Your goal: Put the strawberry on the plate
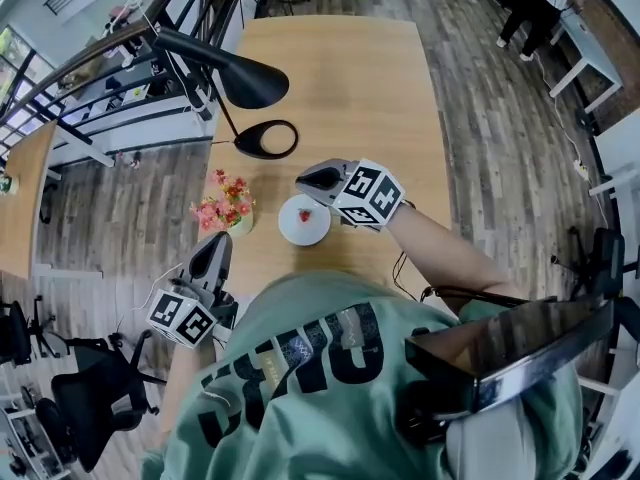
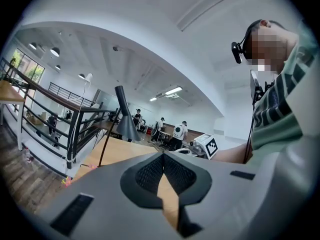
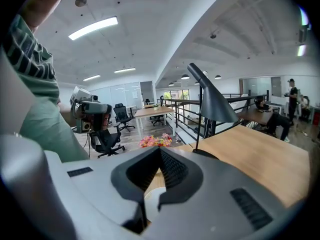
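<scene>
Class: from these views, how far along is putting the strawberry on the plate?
Done: the strawberry lies on the plate. In hand: nothing; the right gripper, by the plate, and the left gripper are both shut and empty. Left: nothing that shows, so the job looks finished.

- left tongs (image 1: 217, 241): held low at person's left, close to torso, pointing away from body, roughly level; jaws pressed together, tips touching, nothing between
- right tongs (image 1: 303, 178): out ahead on person's right, pointing across toward person's left, tilted slightly down; jaws closed together, empty
- right forearm (image 1: 445, 253): bare, stretched forward
- left arm: mostly hidden behind torso
- two tongs well apart
</scene>
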Demonstrator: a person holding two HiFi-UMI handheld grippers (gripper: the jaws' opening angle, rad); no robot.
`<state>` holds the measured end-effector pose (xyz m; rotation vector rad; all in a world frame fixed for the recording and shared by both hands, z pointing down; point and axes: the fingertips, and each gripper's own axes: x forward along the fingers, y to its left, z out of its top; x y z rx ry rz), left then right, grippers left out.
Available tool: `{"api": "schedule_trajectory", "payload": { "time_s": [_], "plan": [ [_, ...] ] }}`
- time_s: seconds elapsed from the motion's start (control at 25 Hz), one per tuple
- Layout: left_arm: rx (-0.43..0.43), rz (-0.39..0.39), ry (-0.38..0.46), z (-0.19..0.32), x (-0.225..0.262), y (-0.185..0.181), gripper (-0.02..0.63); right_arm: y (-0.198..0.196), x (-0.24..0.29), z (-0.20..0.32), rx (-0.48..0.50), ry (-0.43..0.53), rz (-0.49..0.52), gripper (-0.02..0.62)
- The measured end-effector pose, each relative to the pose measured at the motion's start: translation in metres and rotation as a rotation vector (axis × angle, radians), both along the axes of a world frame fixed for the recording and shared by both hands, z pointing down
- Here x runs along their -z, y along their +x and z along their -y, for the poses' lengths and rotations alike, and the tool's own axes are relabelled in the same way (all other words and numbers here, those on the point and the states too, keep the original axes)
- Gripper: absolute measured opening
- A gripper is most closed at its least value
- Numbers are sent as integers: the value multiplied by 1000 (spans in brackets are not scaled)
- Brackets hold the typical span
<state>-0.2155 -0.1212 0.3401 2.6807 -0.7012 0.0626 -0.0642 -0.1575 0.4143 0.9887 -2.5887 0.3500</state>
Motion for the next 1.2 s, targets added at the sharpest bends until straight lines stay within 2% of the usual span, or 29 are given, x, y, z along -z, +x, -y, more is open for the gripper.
{"api": "schedule_trajectory", "payload": {
  "time_s": [0.2, 0.36, 0.64, 0.88, 1.2],
  "plan": [
    [8, -24, 33, 0, 20, -8, 5, -3, 28, -10, 10, 43, 7, 8],
    [-12, -41, 61, -3, 37, -6, 5, -9, 53, -24, 39, 109, -31, 8],
    [-58, -50, 92, -11, 54, 6, 5, -5, 96, -45, 43, 180, 4, 8],
    [-58, -43, 82, -19, 51, 3, 5, -4, 116, -63, 59, 214, 54, 8],
    [-52, -42, 72, -27, 48, 1, 5, -5, 117, -72, 67, 205, 109, 8]
  ]
}}
